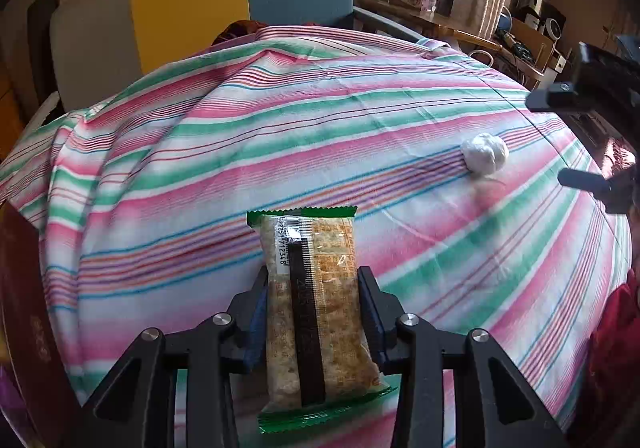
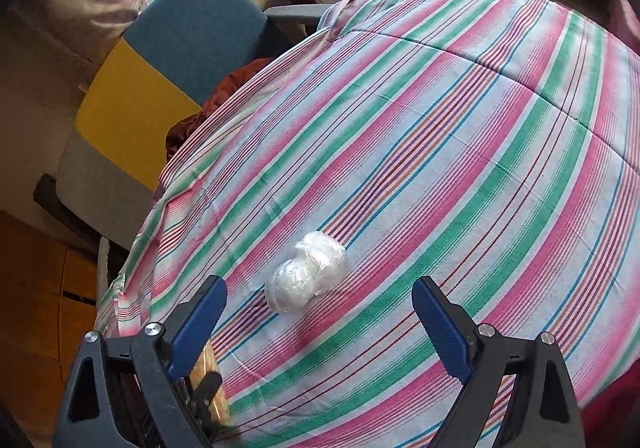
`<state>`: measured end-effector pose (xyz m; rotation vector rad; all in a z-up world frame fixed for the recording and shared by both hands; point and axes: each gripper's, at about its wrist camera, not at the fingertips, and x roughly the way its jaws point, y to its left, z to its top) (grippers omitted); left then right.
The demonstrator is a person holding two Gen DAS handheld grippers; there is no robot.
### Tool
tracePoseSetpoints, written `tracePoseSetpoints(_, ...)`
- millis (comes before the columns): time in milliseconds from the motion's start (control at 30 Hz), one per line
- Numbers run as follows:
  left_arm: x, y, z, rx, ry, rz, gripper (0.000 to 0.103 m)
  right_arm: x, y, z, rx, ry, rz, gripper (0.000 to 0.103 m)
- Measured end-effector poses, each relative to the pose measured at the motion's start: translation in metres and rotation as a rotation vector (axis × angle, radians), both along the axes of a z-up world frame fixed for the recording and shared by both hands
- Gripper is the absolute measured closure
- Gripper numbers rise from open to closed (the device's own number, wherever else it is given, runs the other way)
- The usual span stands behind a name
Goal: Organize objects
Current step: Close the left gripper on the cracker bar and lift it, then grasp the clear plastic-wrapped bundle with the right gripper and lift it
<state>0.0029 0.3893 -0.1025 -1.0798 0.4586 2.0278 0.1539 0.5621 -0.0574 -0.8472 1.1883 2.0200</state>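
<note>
With the left gripper (image 1: 312, 312) jaws clamped on the snack packet (image 1: 312, 300) above the striped cloth (image 1: 240, 151), and the right gripper (image 2: 320, 312) jaws apart just near the plastic-wrapped ball (image 2: 306, 272), it is better to carry the packet gently, without crushing it.

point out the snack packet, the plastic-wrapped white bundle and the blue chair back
snack packet (image 1: 316, 288), left wrist view, middle of the clear wrapper
plastic-wrapped white bundle (image 2: 306, 271), right wrist view, where its two lumps meet
blue chair back (image 2: 200, 27), right wrist view, centre of the panel
</note>
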Motion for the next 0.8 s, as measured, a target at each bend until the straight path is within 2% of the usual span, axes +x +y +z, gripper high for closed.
tracePoseSetpoints(133, 0.008, -0.023, -0.003, 0.062, 0.027, 0.026, 0.062, -0.01, -0.007, 0.002, 0.04, -0.028, 0.046, 0.009)
tracePoseSetpoints(300, 0.004, -0.029, -0.004, 0.108, -0.006, 0.037, 0.062, -0.018, -0.011, 0.002, 0.084, -0.069, 0.072, 0.009)
tracePoseSetpoints(800, 0.009, -0.035, -0.008, 0.131, 0.005, 0.04, 0.061, -0.027, -0.006, -0.011, 0.084, -0.13, 0.071, 0.01)
